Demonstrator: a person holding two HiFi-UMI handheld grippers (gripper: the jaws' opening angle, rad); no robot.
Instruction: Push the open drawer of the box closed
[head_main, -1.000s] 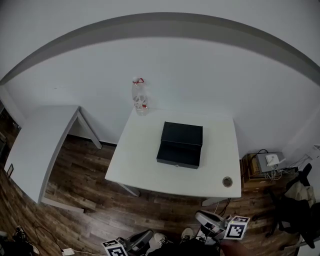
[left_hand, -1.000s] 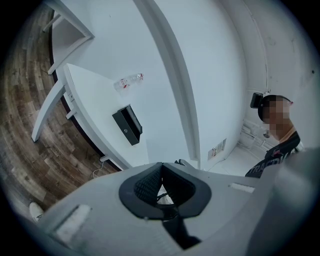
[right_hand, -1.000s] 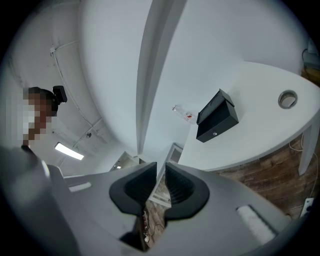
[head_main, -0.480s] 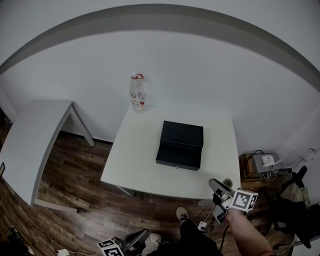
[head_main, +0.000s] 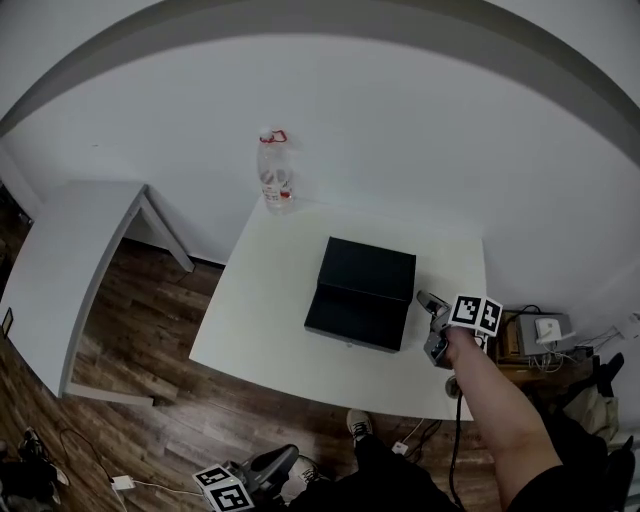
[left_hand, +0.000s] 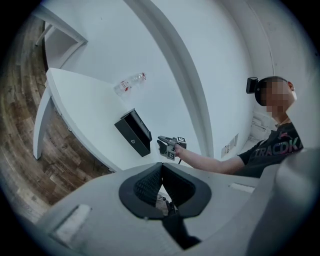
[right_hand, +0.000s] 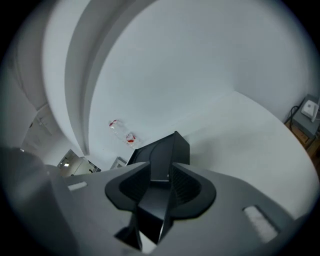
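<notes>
Head view, we note the black box (head_main: 366, 270) on the white table (head_main: 258, 310), its drawer (head_main: 350, 320) pulled out toward us, right gripper (head_main: 432, 318) just beside its right side; left gripper view, we find the left gripper (left_hand: 161, 167) with jaws together, empty; right gripper view, jaws opening, gripping nothing, box ahead.

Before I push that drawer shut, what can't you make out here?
Right gripper, jaws opening on nothing: gap to box too small to judge in head view.
Drawer contents: head view too small and dark; right gripper view, that gripper's body covers them.
Left gripper, shut: cut by head view's bottom edge.
Bottle label: too small, every view.
</notes>
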